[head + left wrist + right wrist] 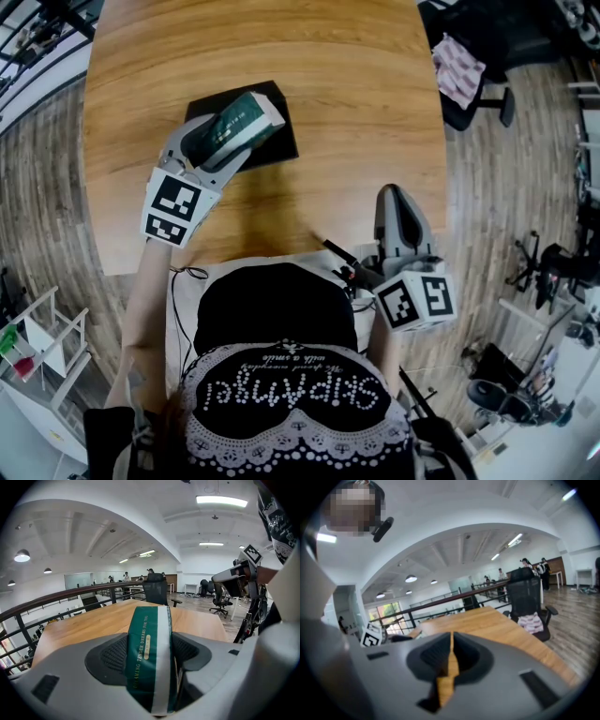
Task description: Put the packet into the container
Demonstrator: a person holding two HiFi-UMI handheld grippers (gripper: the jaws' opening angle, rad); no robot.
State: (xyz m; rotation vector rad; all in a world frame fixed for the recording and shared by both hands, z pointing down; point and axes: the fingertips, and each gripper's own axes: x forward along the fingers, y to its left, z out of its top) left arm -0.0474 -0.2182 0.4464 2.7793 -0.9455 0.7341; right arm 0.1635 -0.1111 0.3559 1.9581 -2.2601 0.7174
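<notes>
A dark green packet [236,124] with a white band is clamped in my left gripper [225,136], held above the black container [279,141] on the wooden table. In the left gripper view the packet [151,653] stands on edge between the two dark pads [115,654], filling the gap. My right gripper [397,208] hangs near the table's front right edge, its jaws shut with nothing between them; in the right gripper view only a thin slit shows between the pads [461,656].
The round wooden table [356,103] stretches far and right of the container. An office chair with a pink-striped cloth [457,67] stands past its right edge. A white rack [37,356] is on the floor at lower left. Cables [345,264] lie near my body.
</notes>
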